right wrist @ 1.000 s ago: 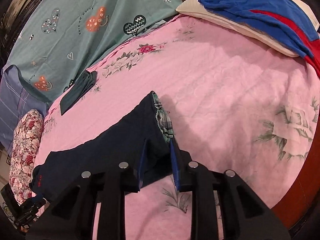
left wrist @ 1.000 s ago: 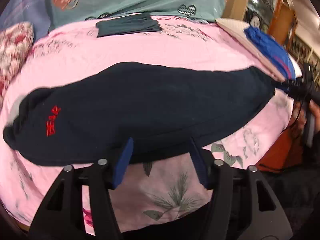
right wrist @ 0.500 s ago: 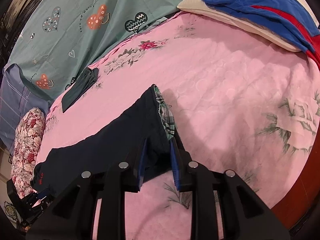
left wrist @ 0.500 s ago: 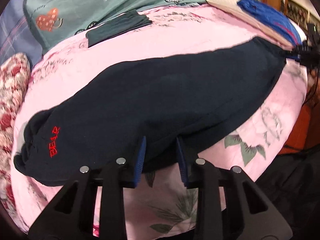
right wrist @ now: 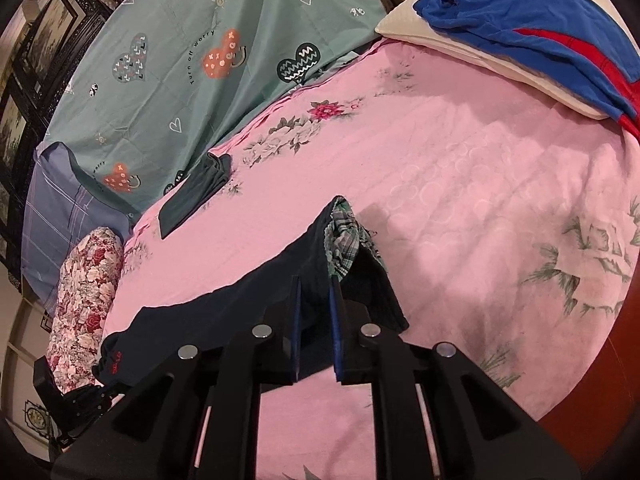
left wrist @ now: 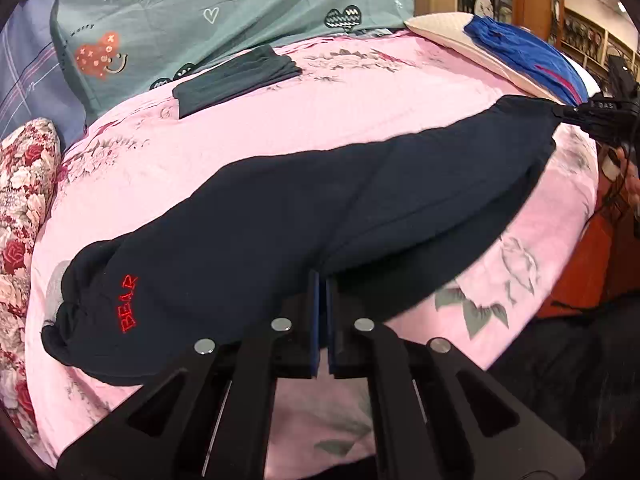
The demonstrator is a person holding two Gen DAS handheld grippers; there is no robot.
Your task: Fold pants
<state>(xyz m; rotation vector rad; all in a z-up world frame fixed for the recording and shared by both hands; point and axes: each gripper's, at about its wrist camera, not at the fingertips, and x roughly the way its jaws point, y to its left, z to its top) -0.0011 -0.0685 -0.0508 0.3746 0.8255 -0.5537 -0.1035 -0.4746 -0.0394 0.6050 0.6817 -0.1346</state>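
Dark navy pants (left wrist: 320, 216) with red "BEAR" lettering lie stretched across the pink floral bed (left wrist: 360, 92). My left gripper (left wrist: 322, 280) is shut on the near edge of the pants, near the middle of their length. My right gripper (right wrist: 316, 284) is shut on the waist end of the pants (right wrist: 312, 256), where a green plaid lining (right wrist: 342, 244) shows. In the left wrist view the right gripper (left wrist: 600, 116) holds the far right end. In the right wrist view the left gripper (right wrist: 80, 396) shows at the lower left.
A folded dark grey garment (left wrist: 236, 80) lies at the back of the bed. A teal heart-print sheet (left wrist: 224, 16) rises behind it. A cream pillow (right wrist: 480, 56) with blue-and-red clothing (right wrist: 540, 24) sits at the right. A floral cushion (left wrist: 20, 216) is at the left.
My left gripper closed from wide open onto the near edge of the pants. My right gripper kept its hold on the waist end, lifting it slightly.
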